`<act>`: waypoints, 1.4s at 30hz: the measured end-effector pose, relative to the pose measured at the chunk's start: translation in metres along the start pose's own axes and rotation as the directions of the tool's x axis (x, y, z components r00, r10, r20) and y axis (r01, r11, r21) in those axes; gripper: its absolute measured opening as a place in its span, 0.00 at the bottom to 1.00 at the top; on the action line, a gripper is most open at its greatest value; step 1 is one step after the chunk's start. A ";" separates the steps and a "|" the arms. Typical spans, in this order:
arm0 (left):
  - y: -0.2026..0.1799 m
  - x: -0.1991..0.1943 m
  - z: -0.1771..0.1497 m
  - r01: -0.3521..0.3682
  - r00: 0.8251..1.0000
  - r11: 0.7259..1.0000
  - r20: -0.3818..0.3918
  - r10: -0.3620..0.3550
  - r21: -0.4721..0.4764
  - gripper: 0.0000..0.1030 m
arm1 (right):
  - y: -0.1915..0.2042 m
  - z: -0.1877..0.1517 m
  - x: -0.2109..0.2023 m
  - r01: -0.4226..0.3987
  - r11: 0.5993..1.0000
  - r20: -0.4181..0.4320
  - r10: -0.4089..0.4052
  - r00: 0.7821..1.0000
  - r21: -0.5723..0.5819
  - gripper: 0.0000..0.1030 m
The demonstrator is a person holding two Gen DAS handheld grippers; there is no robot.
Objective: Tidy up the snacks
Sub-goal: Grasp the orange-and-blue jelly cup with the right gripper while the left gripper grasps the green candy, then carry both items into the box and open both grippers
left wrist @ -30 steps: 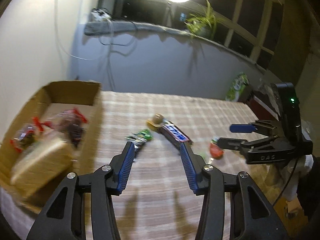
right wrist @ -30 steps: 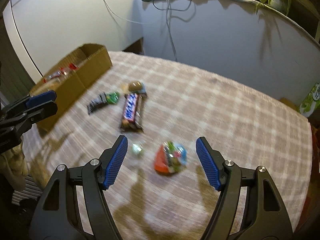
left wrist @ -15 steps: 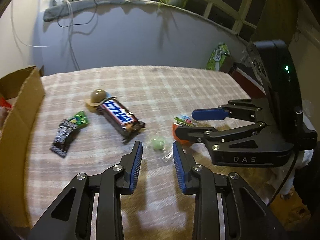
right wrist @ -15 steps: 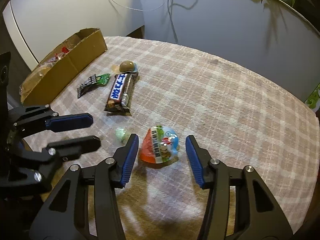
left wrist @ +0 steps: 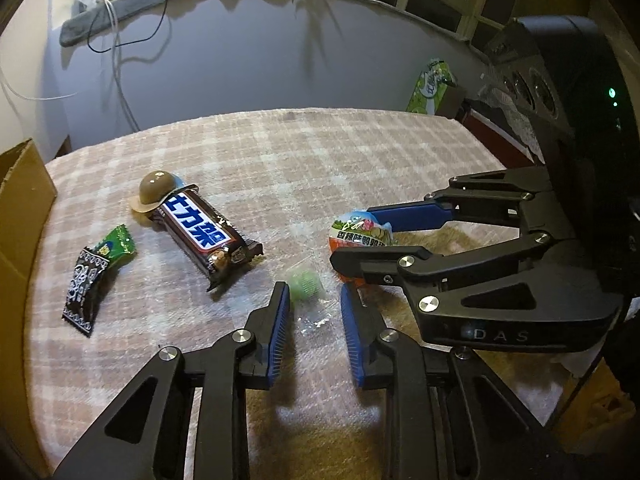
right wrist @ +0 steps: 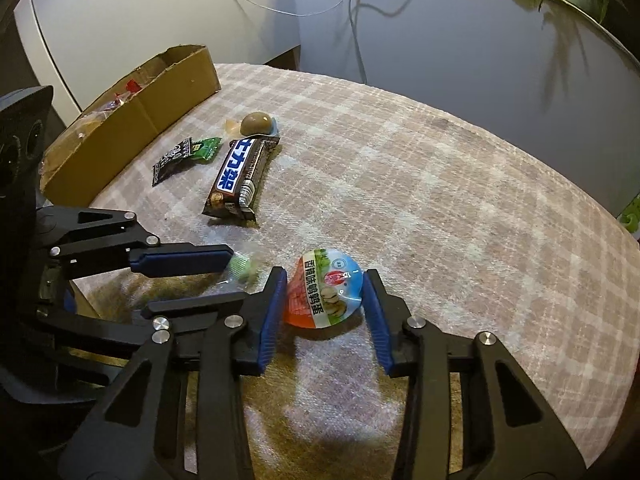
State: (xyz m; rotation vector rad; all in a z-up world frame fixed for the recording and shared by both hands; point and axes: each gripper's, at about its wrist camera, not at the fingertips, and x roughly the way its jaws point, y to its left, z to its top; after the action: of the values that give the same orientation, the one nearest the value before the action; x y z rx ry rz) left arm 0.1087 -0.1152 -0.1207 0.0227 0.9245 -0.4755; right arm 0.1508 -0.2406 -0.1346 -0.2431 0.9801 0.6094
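On the plaid tablecloth (right wrist: 440, 200) lies a small green candy (left wrist: 304, 286) in a clear wrapper. It sits between the tips of my left gripper (left wrist: 315, 296). The jaws are closing, with a gap left on the candy's right side. My right gripper (right wrist: 325, 300) is closing on a round red-and-blue snack pack (right wrist: 324, 296), and its pads touch both sides. The pack (left wrist: 360, 232) also shows between the right gripper's fingers in the left wrist view. A brown chocolate bar (left wrist: 200, 232), a brown wrapped sweet (left wrist: 156, 190) and a black-and-green packet (left wrist: 92, 280) lie to the left.
A cardboard box (right wrist: 132, 120) holding several snacks stands at the table's left edge. A green bag (left wrist: 432, 88) sits beyond the far right corner. A grey wall with dangling cables runs behind the table.
My left gripper swung right, from beside the box to the green candy, and its jaws narrowed. The right gripper sank onto the snack pack while its jaws came in against it.
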 end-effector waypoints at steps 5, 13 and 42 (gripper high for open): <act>0.001 0.002 0.002 -0.006 1.000 1.000 -0.004 0.006 -0.001 0.16 | 0.000 0.001 0.001 -0.005 1.000 -0.002 0.005 1.000 -0.008 0.37; 0.001 0.005 0.005 -0.014 1.000 1.000 -0.001 0.014 0.009 0.16 | -0.007 -0.004 -0.004 -0.016 1.000 0.006 0.016 1.000 0.024 0.34; 0.050 -0.088 -0.002 -0.079 0.977 0.990 0.187 0.099 -0.113 0.16 | 0.039 0.037 -0.057 -0.056 0.998 0.168 0.057 0.984 -0.013 0.33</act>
State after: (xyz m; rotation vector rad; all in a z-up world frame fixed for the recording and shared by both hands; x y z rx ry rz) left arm 0.0836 -0.0359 -0.0632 -0.0758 0.7539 -0.3386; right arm 0.1311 -0.2136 -0.0639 -0.1686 0.8236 0.6749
